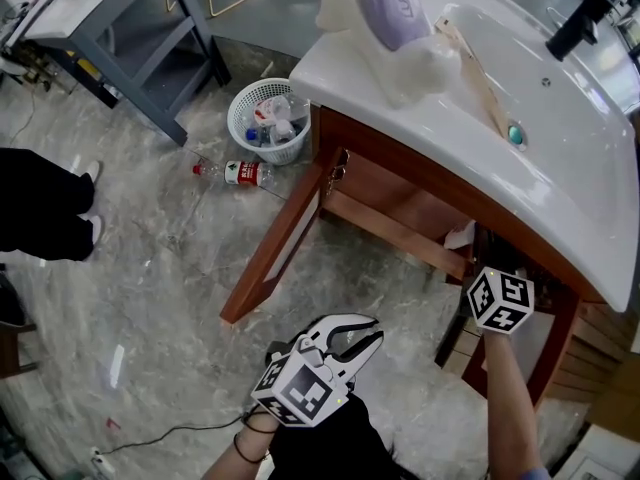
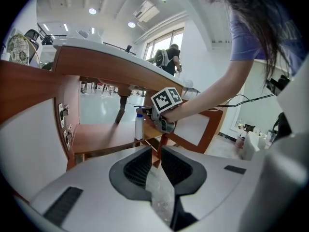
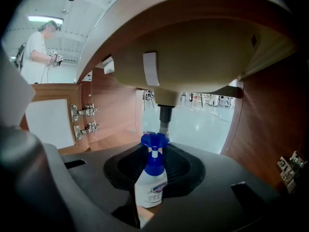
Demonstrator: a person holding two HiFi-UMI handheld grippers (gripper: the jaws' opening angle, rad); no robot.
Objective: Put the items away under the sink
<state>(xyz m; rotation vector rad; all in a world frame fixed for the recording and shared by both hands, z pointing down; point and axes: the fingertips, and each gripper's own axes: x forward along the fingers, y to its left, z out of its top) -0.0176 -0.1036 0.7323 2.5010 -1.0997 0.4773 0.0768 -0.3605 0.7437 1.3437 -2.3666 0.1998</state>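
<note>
The right tongs (image 3: 154, 153) reach into the open cabinet (image 1: 400, 230) under the white sink (image 1: 560, 158), and only their marker cube (image 1: 499, 299) shows from above. They are clenched on a white spray bottle (image 3: 151, 185) with a blue trigger head. The bottle stands upright between the two pads, with its sides against them. Its foot is low over the cabinet's wooden floor, but whether it rests there cannot be told. Straight beyond the bottle, past the tips of these tongs, the drain pipe (image 3: 165, 117) comes down from the underside of the basin. Two metal hinges (image 3: 83, 111) sit on the wooden side wall to the left of these tongs.

The left tongs (image 1: 378, 330) hang outside the cabinet, over the marble floor (image 1: 170, 268) and well short of the opening. They are released, the pads a narrow slit apart with nothing between them. Ahead of their tips stands the cabinet front. There the right tongs and the bottle (image 2: 139, 129) show at the shelf edge, up and a little left of the slit. The open cabinet door (image 1: 275, 253) swings out to the left of these tongs.

Farther beyond them on the floor are a white mesh wastebasket (image 1: 265, 118) and, just beside it, a plastic bottle (image 1: 240, 173) lying on its side. A person's dark trouser legs (image 1: 40, 203) stand far off to the left.
</note>
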